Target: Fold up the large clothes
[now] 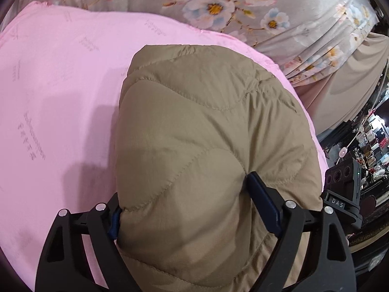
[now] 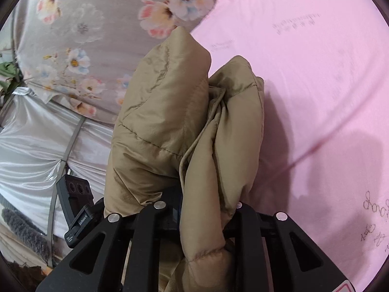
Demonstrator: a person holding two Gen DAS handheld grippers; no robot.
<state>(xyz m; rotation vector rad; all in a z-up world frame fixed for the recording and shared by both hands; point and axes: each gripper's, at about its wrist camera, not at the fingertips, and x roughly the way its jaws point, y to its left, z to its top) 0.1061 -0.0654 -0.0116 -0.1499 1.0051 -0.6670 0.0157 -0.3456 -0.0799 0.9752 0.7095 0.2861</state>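
A tan quilted padded jacket (image 1: 206, 121) lies bunched over a pink sheet (image 1: 60, 85). My left gripper (image 1: 183, 192) straddles a thick fold of it with its jaws wide. Both blue pads (image 1: 262, 202) press into the fabric, which bulges up between them. In the right wrist view, two puffy folds of the same jacket (image 2: 165, 112) rise from my right gripper (image 2: 204, 204). Its jaws stand narrow, pinching the bunched cloth, and the fabric hides the fingertips.
Grey floral bedding (image 1: 243, 4) lies beyond the pink sheet (image 2: 316, 85). Silver satin cloth (image 2: 29, 146) hangs at the left of the right wrist view. A black device (image 1: 345, 187) sits beside the left gripper, with a cluttered dark room (image 1: 372, 146) behind it.
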